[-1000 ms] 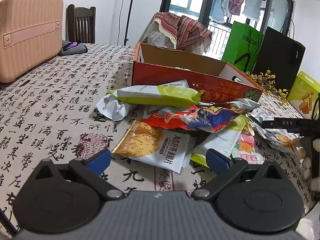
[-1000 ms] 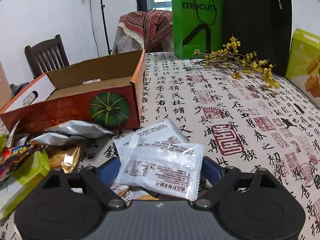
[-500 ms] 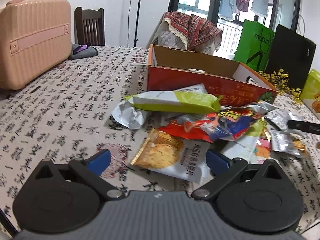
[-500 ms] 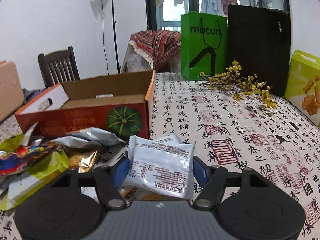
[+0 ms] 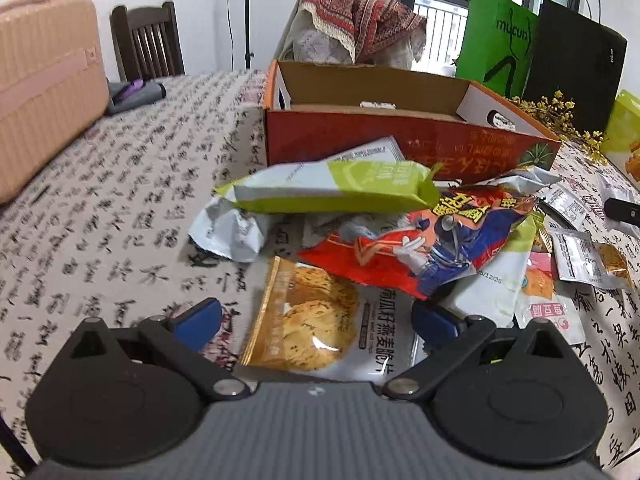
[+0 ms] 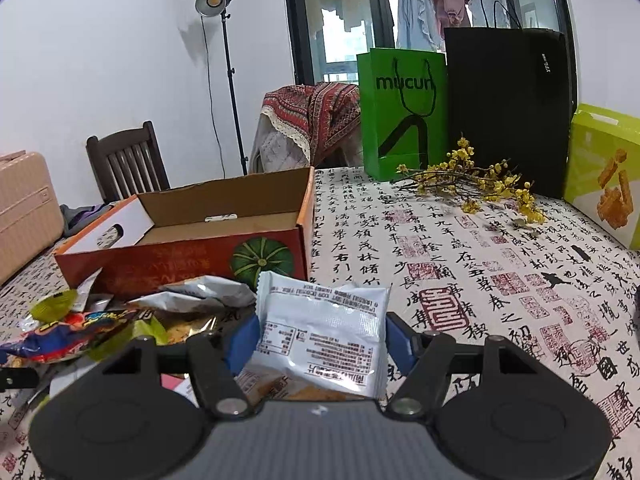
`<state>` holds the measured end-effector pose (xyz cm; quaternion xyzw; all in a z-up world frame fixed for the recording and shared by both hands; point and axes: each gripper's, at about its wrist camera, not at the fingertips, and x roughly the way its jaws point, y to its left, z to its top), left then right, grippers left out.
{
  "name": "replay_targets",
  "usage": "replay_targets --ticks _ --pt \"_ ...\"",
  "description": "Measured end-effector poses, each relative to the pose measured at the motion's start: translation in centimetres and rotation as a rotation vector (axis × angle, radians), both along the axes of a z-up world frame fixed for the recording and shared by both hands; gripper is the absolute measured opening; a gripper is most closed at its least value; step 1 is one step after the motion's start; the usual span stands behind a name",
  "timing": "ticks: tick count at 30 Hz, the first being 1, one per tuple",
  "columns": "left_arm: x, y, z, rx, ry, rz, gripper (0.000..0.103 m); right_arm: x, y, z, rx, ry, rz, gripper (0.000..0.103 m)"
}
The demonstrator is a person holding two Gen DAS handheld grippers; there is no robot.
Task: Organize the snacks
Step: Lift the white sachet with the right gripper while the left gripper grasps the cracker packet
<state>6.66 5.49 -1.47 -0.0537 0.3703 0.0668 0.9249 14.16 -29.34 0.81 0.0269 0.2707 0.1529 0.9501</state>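
Observation:
An open orange cardboard box [image 5: 400, 140] with a pumpkin print stands on the table; it also shows in the right wrist view [image 6: 192, 256]. A heap of snack packets lies before it: a green and white pack [image 5: 328, 188], a red and blue bag [image 5: 432, 244], an oat crisp packet [image 5: 320, 320]. My left gripper [image 5: 316, 322] is open, its blue fingers on either side of the oat crisp packet. My right gripper [image 6: 320, 340] is shut on a white snack packet [image 6: 324, 332], lifted above the table.
A pink suitcase [image 5: 44, 88] and a dark wooden chair [image 5: 148, 40] are at the left. A green bag [image 6: 400, 116], a black bag [image 6: 508, 108], yellow flowers [image 6: 472, 184] and a yellow-green box [image 6: 604, 176] stand at the back right.
My right gripper closed on the white packet and lifted it. My left gripper moved forward, so the oat crisp packet now lies between its open fingers.

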Motion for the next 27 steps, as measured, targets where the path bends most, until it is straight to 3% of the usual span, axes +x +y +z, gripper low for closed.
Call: replay_targets --ticks 6,14,19,27 --pt "-0.1 0.2 -0.2 -0.064 -0.003 -0.001 0.103 -0.3 0.2 0.0 0.001 0.001 0.008 0.067" --pt "-0.1 0.4 -0.3 -0.081 -0.017 0.011 0.102 -0.8 0.6 -0.1 0.01 0.003 0.024 0.067" --pt "-0.7 0.8 -0.1 -0.07 -0.034 0.025 0.081 -1.3 0.8 0.0 0.013 -0.002 0.029 0.067" --pt "-2.3 0.5 0.2 -0.035 -0.063 0.023 0.077 -1.9 1.3 0.3 0.011 -0.007 0.049 0.067"
